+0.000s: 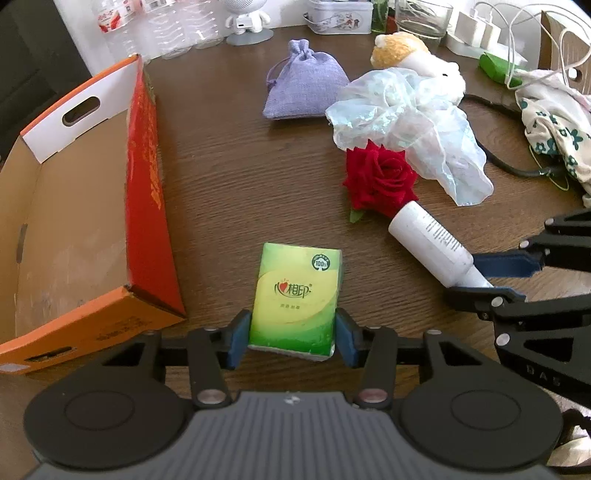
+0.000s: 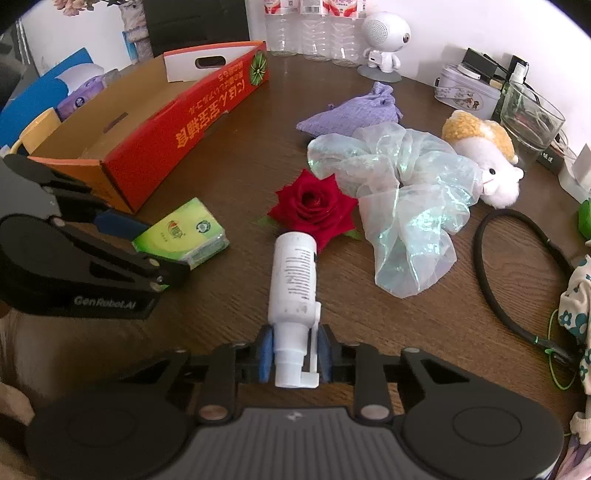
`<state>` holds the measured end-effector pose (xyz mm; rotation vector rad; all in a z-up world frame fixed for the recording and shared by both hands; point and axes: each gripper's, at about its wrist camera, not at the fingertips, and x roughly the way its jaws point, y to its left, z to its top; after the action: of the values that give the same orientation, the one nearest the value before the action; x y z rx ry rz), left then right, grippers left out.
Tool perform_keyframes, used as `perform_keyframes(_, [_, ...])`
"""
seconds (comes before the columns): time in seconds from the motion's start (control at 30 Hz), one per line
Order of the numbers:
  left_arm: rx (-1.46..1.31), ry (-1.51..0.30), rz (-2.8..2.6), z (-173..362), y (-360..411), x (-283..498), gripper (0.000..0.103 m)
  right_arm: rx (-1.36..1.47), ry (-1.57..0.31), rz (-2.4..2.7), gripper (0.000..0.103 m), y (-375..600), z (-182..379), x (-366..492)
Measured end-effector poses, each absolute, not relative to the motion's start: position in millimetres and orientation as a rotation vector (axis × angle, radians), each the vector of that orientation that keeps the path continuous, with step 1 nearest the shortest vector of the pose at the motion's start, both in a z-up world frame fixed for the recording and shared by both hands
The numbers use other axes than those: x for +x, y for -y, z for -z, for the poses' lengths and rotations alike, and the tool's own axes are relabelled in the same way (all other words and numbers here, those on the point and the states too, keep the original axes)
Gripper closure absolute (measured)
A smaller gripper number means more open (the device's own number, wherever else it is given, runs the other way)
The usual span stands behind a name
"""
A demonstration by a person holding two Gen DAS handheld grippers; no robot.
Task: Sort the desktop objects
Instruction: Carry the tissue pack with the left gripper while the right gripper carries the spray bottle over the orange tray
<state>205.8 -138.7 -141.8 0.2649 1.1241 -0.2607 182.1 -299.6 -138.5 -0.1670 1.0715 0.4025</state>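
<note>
Left wrist: my left hand-held gripper [image 1: 292,338] pinches the tissue pack [image 1: 297,299] at its near end, long axis pointing away; box [image 1: 85,206] just left. Right wrist: right hand-held gripper [image 2: 294,353] clamps the bottle [image 2: 293,295] by its neck, body pointing toward the rose [image 2: 314,206] on the desk [image 2: 221,155].

A round, dark-brown wood-grain table [image 2: 229,155] fills the scene under bright daylight. A white wall [image 2: 461,26] rises behind its far edge at 12 o'clock, where glare washes the upper right. At 11 o'clock a dark chair back [image 2: 195,22] stands against the wall, just beyond the table's rim.
</note>
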Motion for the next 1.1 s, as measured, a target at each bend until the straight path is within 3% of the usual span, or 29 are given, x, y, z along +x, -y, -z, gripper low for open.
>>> perform_keyframes(0.53, [0.254,-1.055,0.268,116,136,184,0.055,-0.149,-1.008,-0.401,0.079,296,113,157])
perform_keyframes(1.1, [0.217,-0.910,0.298,66,112,107,0.055,-0.171,-0.876,-0.342,0.079,278,54,76])
